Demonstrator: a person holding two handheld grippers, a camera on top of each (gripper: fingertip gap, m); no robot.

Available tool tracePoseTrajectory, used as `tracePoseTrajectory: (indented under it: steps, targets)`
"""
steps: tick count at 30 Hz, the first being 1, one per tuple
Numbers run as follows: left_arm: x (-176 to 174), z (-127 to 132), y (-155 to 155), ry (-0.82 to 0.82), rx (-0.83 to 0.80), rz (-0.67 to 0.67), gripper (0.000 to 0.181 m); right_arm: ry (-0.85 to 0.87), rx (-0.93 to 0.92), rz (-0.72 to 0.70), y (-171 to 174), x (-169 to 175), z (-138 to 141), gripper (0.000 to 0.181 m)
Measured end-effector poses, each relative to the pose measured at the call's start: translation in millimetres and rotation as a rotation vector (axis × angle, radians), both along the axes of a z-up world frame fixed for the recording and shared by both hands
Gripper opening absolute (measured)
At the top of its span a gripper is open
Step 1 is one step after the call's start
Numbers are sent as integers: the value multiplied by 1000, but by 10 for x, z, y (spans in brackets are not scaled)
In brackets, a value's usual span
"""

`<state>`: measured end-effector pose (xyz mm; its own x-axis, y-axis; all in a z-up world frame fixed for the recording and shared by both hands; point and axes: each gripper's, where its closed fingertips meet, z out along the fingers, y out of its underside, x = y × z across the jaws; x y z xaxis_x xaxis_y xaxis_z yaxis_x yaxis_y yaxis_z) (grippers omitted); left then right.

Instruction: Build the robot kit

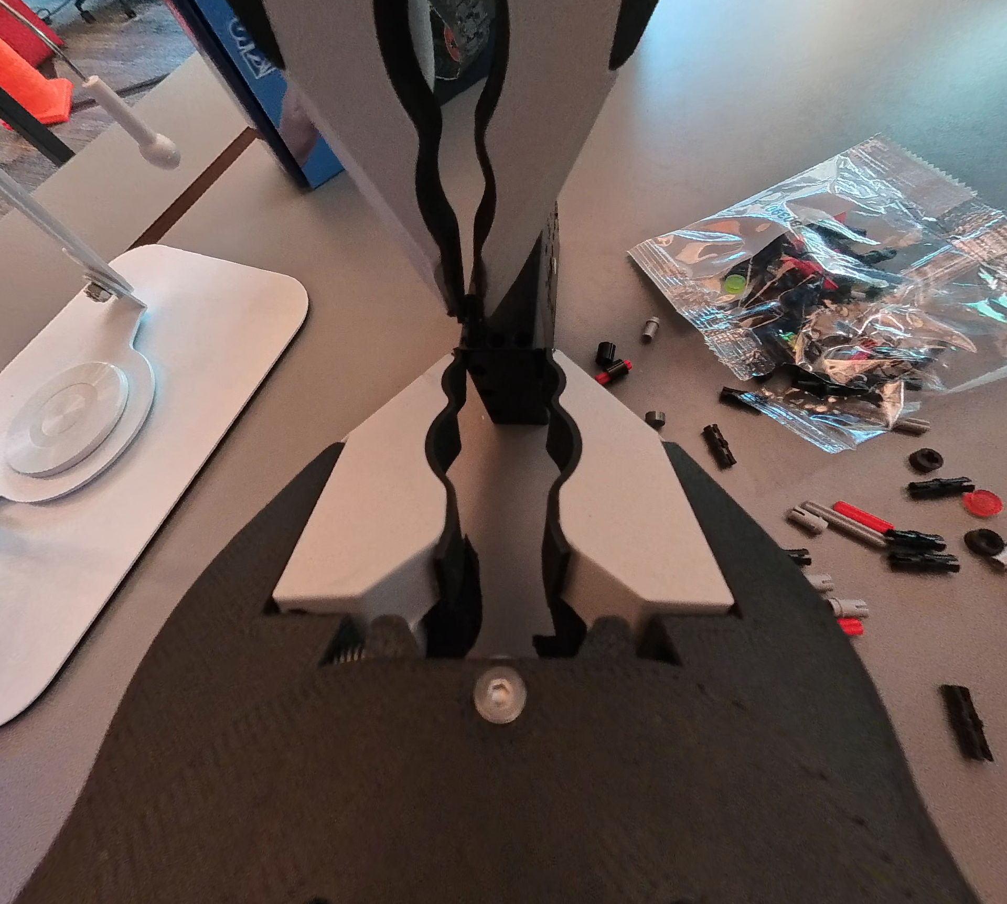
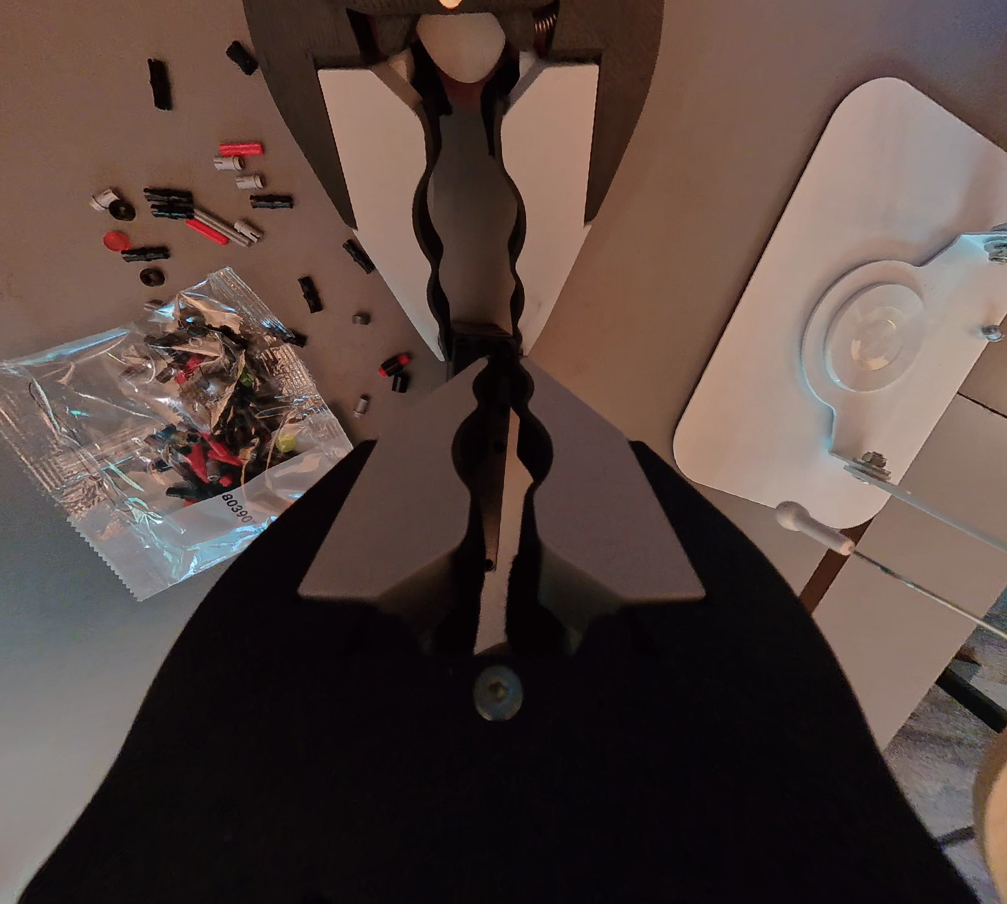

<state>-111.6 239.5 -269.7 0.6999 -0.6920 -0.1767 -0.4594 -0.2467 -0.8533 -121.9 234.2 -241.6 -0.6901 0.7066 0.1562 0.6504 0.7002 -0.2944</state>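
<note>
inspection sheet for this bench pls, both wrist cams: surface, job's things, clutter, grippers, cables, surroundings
Surface: grey table, matt, daylight glare at one end.
Job's things: black building-toy beam with holes, pinched at opposite ends by both grippers, above the table.
Clutter: torn clear bag of small parts; loose black, grey and red pins and axles scattered beside it.
Grippers: left gripper shut on the beam; right gripper shut on its other end, tips nearly meeting.
Cables: nothing seen.
Surroundings: white stand base with thin rods; blue box standing on the table; orange cone on the floor.
</note>
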Motion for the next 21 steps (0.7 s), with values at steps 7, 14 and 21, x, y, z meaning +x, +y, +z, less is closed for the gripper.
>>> tracePoseTrajectory:
  steps: [7,14,21]
  targets:
    - [-2,1,1,0,0,1,25,-69,41,38,5,1,-4,0]
    - [5,3,-5,1,3,-7,25,-112,43,64,-7,10,-1,0]
    - [21,4,-12,2,5,-15,24,-175,59,104,-38,10,-14,0]
